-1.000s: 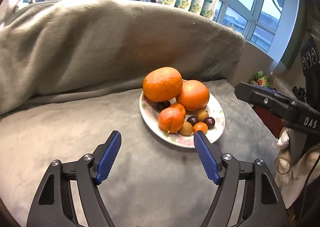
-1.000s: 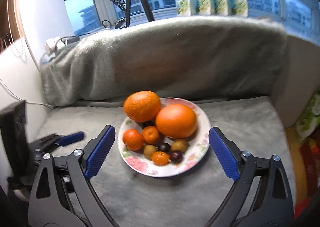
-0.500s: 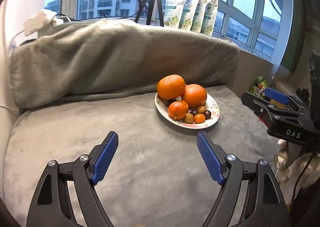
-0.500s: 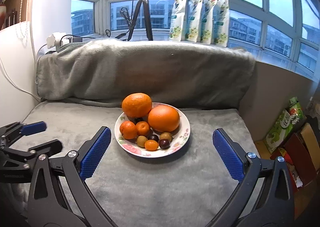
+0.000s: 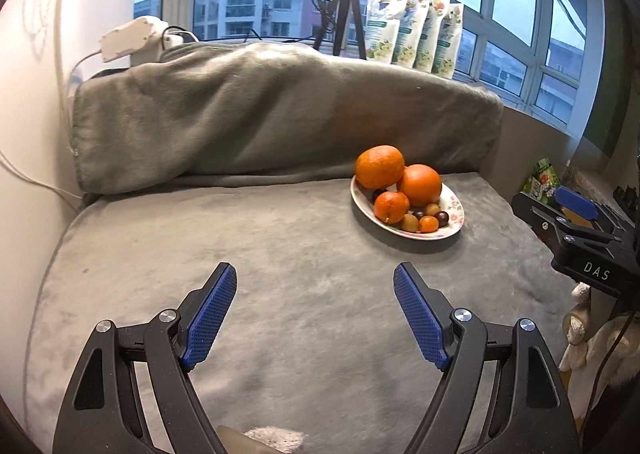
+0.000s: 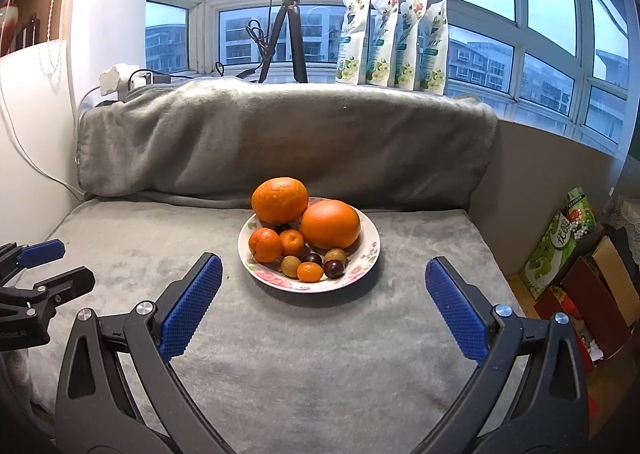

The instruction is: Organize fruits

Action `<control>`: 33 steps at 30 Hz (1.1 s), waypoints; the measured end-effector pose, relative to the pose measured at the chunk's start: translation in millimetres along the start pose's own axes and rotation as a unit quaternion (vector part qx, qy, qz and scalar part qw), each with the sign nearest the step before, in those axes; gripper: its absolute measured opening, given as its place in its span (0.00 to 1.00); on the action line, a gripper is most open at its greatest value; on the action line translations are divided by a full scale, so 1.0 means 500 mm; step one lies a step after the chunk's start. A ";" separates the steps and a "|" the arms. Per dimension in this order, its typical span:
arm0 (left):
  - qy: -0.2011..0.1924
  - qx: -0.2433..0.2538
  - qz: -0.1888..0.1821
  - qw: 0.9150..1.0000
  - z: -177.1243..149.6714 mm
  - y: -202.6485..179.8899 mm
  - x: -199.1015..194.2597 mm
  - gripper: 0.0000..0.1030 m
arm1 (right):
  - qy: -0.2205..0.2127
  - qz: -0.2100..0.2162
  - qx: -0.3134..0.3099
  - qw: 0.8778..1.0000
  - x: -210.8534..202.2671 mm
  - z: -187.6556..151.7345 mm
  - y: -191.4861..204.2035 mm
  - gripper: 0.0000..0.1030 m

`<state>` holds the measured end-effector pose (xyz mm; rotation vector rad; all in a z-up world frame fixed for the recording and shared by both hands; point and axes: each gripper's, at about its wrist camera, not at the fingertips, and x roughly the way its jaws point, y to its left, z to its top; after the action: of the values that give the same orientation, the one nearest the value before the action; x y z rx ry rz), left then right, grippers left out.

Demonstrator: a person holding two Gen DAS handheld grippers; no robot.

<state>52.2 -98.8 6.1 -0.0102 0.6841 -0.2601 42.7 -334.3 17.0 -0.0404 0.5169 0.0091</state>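
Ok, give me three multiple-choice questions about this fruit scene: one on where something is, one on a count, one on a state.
1. Where do the fruits lie?
A. on the floral plate
B. on the windowsill
C. on the bare blanket

2. How many pouches stand on the windowsill?
A. two
B. four
C. six

3. What state is the right tool in?
A. shut on an orange
B. shut, empty
C. open, empty

Answers:
1 A, all the fruit sits piled on the plate.
2 B, four pouches stand side by side.
3 C, its blue pads stand wide apart with nothing between them.
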 end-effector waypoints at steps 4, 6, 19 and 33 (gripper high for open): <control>-0.004 -0.006 0.006 1.000 -0.001 0.008 -0.007 0.79 | -0.003 0.002 -0.002 1.000 -0.003 0.000 0.003 1.00; -0.005 -0.005 0.008 1.000 0.000 0.009 -0.008 0.79 | -0.002 0.004 -0.004 1.000 0.000 0.001 0.004 1.00; -0.009 -0.006 0.007 1.000 -0.001 0.005 -0.010 0.79 | 0.001 0.006 -0.006 1.000 0.006 0.000 0.008 1.00; -0.010 -0.005 0.007 1.000 -0.001 0.005 -0.010 0.79 | 0.001 0.008 -0.005 1.000 0.007 0.000 0.005 1.00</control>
<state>48.7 -95.2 8.5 -0.0168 0.6660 -0.2431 45.9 -331.6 15.3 -0.0462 0.5193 0.0270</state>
